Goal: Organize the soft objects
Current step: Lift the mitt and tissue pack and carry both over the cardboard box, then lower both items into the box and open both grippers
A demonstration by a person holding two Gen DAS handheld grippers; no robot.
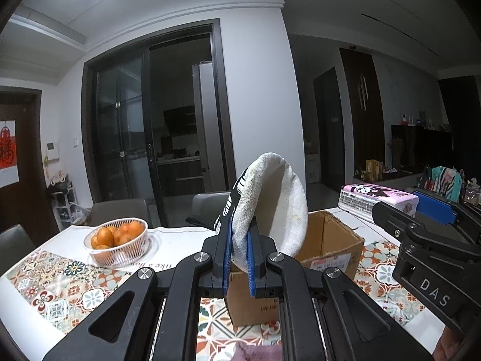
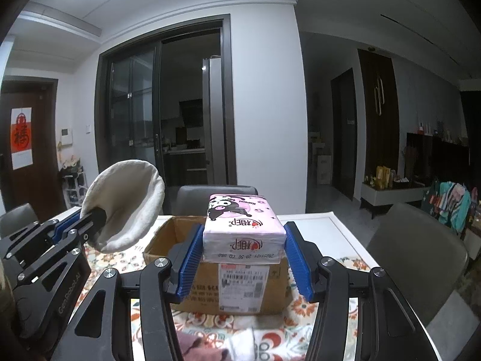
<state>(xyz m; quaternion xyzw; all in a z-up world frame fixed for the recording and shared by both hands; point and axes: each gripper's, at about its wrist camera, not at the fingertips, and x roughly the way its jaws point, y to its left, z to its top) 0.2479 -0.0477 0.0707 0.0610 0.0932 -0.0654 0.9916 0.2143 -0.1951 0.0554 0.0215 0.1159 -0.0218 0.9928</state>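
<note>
Left tongs point(image 1: 239, 258) clenched on a white oven mitt point(image 1: 272, 201), blue pads pinching its lower edge; mitt stands upright above the tongs, black-and-white print showing on its left side. Held in the air above the near-left part of an open cardboard box point(image 1: 327, 240). In the right wrist view, same mitt point(image 2: 126, 204) seen at left, bowl-shaped, hanging off the left tongs point(image 2: 90, 225), beside the box's left corner.

Right tongs point(image 2: 243, 261) grasping a pink tissue pack point(image 2: 243, 225) by its two long sides, cartoon print on top, date stamp on the near face. Pack held level, above the near wall of the box point(image 2: 228, 282), clear of it. In the left view, pack point(image 1: 378, 198) sits at far right with the right tongs point(image 1: 427, 219) reaching in from the right edge.

Box upright on the counter point(image 1: 36, 273), flaps open, shipping label on the near side. Patterned tile mat point(image 1: 75, 285) under it. White basket of oranges point(image 1: 118, 240) on the counter left of the box, well apart. Pinkish cloth point(image 2: 201, 346) on the mat at the near edge, partly hidden by the tongs. Grey chairs point(image 2: 216, 198) behind the counter.
</note>
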